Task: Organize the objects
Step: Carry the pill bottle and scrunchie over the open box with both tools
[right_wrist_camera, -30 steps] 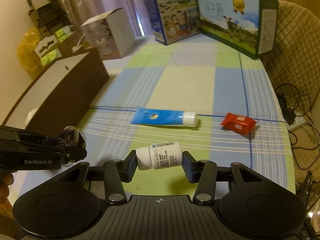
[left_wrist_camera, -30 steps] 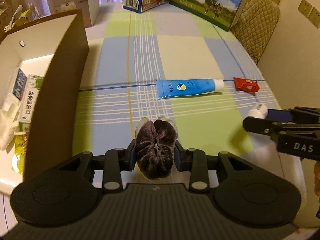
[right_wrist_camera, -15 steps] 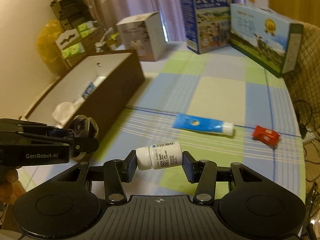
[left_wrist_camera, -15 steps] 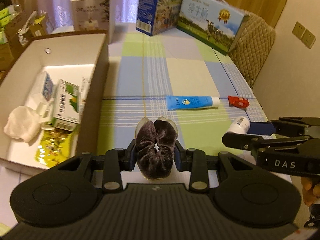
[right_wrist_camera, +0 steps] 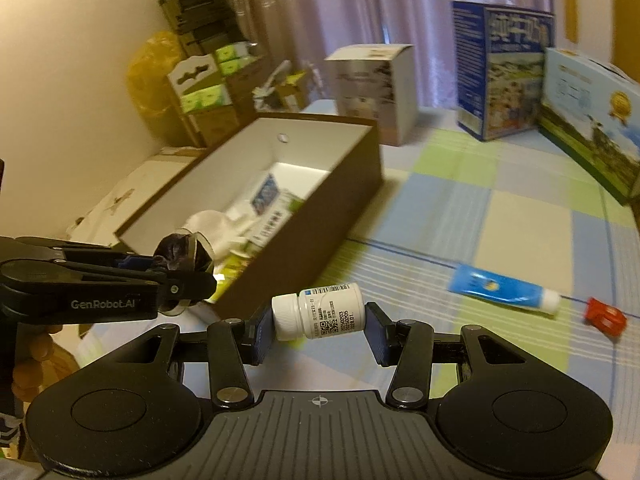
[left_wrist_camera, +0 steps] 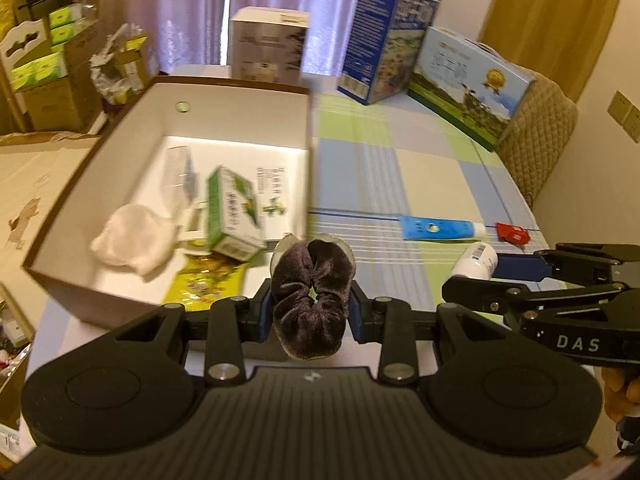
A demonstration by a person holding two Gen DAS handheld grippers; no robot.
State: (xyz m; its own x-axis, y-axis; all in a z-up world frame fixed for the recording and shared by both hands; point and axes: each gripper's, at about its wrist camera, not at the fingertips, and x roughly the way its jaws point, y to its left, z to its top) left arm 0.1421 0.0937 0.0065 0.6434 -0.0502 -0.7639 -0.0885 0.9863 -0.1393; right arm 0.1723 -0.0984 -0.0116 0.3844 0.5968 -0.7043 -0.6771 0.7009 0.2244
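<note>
Both tongs loaded, carrying toward the box.
Left tongs point(left_wrist_camera: 311, 312) squeeze a dark velvet scrunchie point(left_wrist_camera: 312, 300) at the brown box's point(left_wrist_camera: 240, 84) near corner; right tongs point(right_wrist_camera: 318, 328) clamp a white pill bottle point(right_wrist_camera: 320, 312) end-to-end, box at 11 o'clock, likely for dropping in.

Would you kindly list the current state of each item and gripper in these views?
Left gripper: shut on the dark scrunchie.
Right gripper: shut on the white pill bottle, held sideways.
Brown box: open, partly filled.
Blue tube: capped, lying on the tablecloth.
Red packet: lying beside the tube's cap.
</note>
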